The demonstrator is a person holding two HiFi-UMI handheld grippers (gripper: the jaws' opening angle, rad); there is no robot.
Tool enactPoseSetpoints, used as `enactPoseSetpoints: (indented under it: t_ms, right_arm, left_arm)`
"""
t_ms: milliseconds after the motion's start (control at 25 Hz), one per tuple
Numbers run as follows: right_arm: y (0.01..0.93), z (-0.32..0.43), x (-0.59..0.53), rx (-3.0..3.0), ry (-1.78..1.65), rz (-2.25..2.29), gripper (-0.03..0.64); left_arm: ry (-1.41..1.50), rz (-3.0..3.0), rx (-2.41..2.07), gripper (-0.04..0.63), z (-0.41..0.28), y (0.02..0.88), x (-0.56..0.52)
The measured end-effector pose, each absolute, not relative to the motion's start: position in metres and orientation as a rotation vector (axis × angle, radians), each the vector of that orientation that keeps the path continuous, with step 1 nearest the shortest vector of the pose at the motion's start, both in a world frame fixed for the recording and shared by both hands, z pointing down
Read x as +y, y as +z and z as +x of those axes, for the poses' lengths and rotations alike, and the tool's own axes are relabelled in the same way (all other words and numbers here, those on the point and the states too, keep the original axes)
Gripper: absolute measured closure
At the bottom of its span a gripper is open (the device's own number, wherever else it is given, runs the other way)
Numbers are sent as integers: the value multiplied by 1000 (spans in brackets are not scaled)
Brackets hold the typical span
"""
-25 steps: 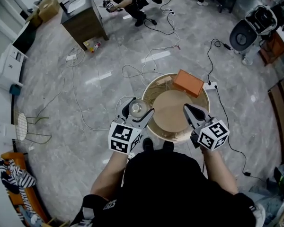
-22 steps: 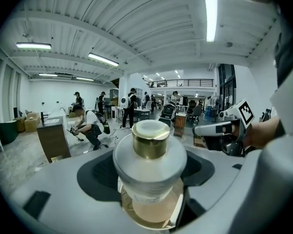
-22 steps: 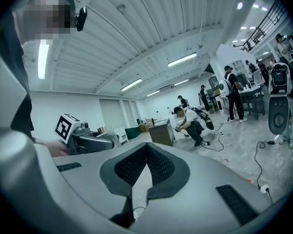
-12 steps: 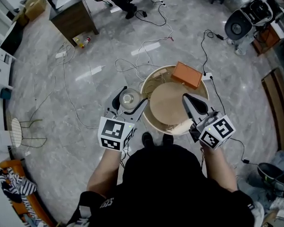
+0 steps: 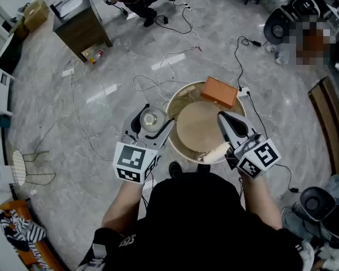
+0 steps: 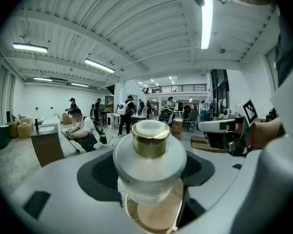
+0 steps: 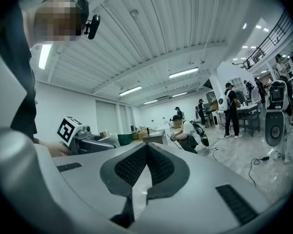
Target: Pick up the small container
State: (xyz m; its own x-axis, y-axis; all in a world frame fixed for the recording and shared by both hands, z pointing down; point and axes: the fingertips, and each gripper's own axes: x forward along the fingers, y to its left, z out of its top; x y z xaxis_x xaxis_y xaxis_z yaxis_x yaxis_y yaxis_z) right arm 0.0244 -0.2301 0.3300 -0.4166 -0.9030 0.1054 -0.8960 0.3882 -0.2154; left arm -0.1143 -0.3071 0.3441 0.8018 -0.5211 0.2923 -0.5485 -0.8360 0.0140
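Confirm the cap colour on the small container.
The cap is gold, clearest in the left gripper view.

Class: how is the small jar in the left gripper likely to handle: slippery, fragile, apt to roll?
The jar looks rigid and smooth, so it may slip if the jaws loosen. Its lower part seems clear, perhaps glass, so possibly fragile. Being round under its gold cap, it would probably roll if laid sideways.
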Motion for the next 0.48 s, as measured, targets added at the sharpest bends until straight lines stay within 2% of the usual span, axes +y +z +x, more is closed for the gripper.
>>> enactPoseSetpoints:
  t_ms: [480]
  right_arm:
    - [334, 70, -228, 2644, -372, -1683, 606]
  left_arm:
    - [418, 2884, -855, 252, -58, 344, -305]
